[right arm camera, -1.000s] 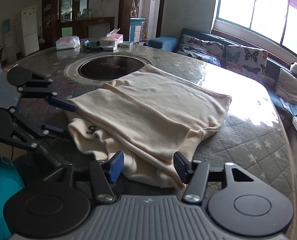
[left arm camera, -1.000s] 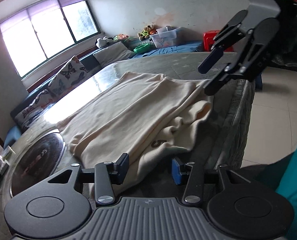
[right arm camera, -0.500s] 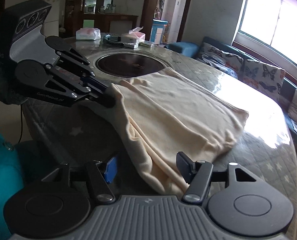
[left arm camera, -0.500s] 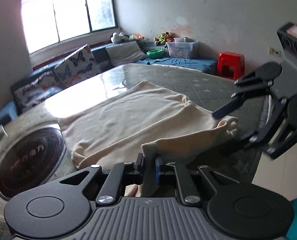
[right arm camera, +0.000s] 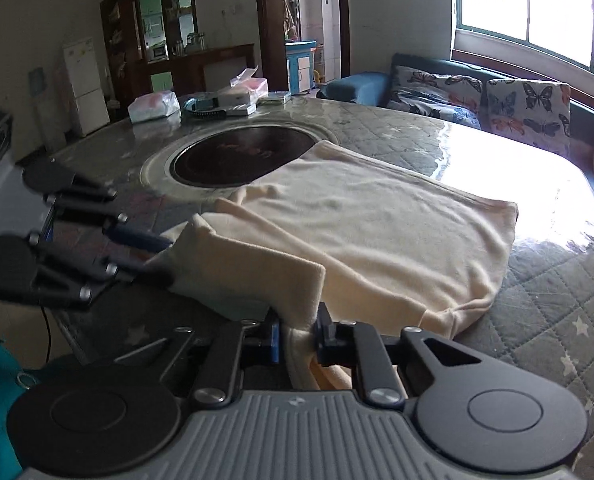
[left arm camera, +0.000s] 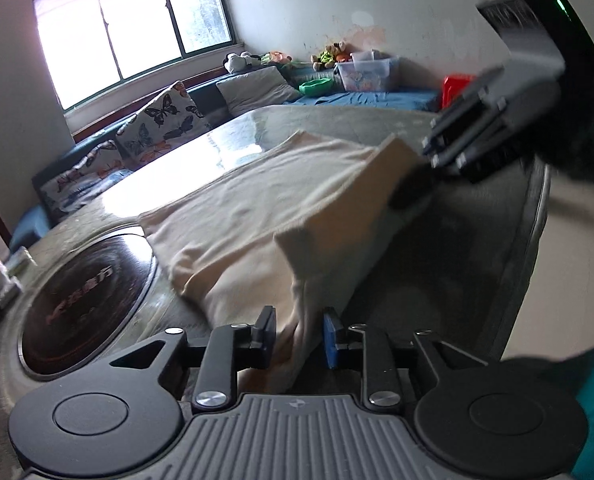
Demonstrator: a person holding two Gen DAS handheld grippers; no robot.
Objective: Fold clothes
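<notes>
1. Left tool (left arm camera: 299, 334): its two fingers are pinching a bunched fold of the cream garment (left arm camera: 265, 216) at the garment's near edge. The cloth fills the gap between the blue pads.
2. Right tool (right arm camera: 297, 334): its fingers are pressed onto another section of the same near edge, with the fabric gathered between them.
3. Relative position: seen from the left tool, the right tool (left arm camera: 413, 190) is ahead and to the right, gripping the lifted corner. Seen from the right tool, the left tool (right arm camera: 153, 256) is ahead and to the left.
4. Cream garment (right arm camera: 369, 232): the near edge is raised off the tabletop (right arm camera: 557, 292) and held taut between both tools. The remainder lies flat, extending forward from each tool.
5. Round dark inset (right arm camera: 245, 156): set in the tabletop, ahead-left of the right tool. The garment's far corner touches or overlaps its rim.
6. Butterfly cushions (right arm camera: 525, 108): beyond the tabletop, under the window.
7. Motion blur affects the left wrist view; fine detail there is unclear.
</notes>
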